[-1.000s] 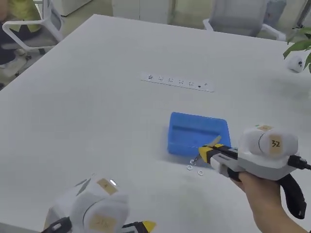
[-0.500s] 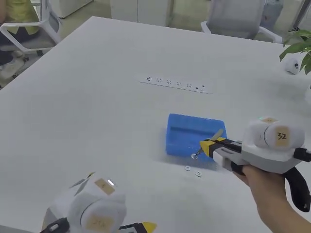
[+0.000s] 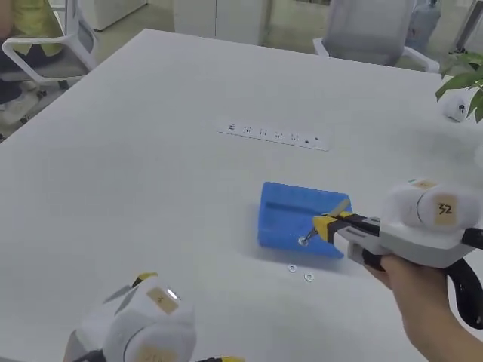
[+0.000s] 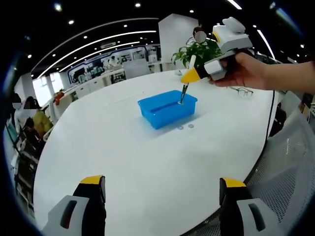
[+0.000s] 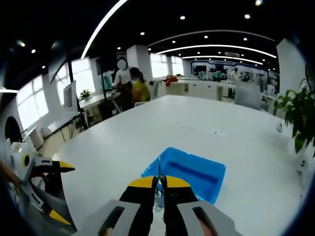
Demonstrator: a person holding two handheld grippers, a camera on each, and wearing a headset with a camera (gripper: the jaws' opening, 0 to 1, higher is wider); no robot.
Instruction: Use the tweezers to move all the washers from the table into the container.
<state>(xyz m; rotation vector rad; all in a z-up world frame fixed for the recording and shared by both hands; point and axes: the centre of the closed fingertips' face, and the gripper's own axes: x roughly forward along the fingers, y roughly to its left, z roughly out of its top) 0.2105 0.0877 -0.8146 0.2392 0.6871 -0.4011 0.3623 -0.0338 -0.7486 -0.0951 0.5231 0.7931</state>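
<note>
Head view: the right tool (image 3: 326, 226) is clamped on the tweezers (image 3: 308, 236), whose tips hang over the near wall of the blue container (image 3: 287, 207). Its contents are too small to tell. Two washers (image 3: 293, 268) lie on the bench (image 3: 151, 151) just beneath the tool.

Left gripper view: the left tool (image 4: 162, 184) stands wide apart, with the container well ahead of it.

Right gripper view: the tweezers point down at the container.

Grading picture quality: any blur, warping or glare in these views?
Head view: soft, washers barely resolved on the pale table. Left gripper view: strong fisheye bend, blue container crisp. Right gripper view: curved light streaks, tweezers in the right claw slightly soft.
</note>
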